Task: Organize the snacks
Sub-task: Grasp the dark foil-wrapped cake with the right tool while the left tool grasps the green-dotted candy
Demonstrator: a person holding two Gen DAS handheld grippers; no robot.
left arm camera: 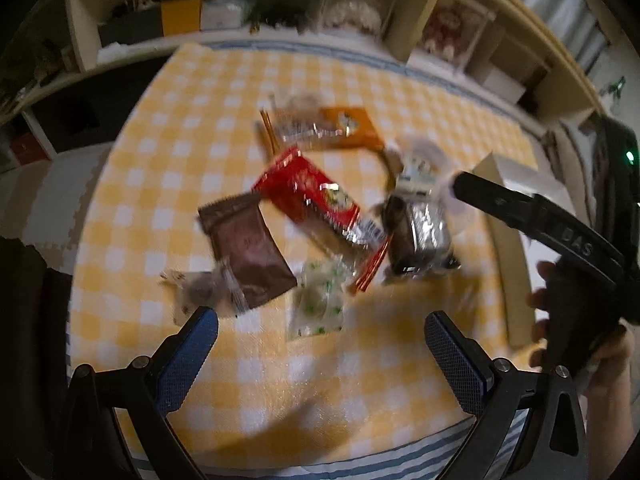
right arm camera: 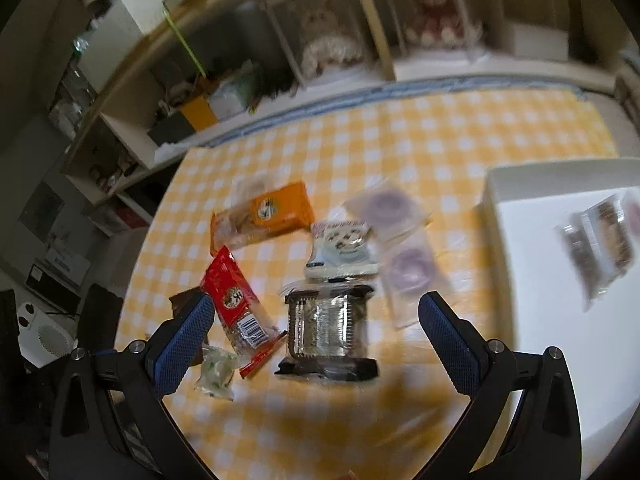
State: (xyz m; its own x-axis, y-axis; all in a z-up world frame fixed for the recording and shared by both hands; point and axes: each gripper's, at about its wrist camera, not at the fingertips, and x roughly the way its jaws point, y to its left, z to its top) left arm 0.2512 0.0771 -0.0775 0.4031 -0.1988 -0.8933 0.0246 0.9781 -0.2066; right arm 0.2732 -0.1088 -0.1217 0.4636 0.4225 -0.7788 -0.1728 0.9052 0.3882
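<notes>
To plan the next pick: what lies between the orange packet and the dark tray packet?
In the right wrist view, between the orange packet and the dark tray packet, lies the pale blue-and-white snack packet.

A table draped in a yellow-and-white checked cloth [left arm camera: 224, 80] over a blue-striped cloth [left arm camera: 328, 468]. Beyond its far edge stands a cream open shelving unit [right arm camera: 384, 40] holding dolls in clear cases [right arm camera: 328, 40] and an orange box [left arm camera: 181, 16]. The room is dim; to the left, grey floor [left arm camera: 52, 196].
</notes>
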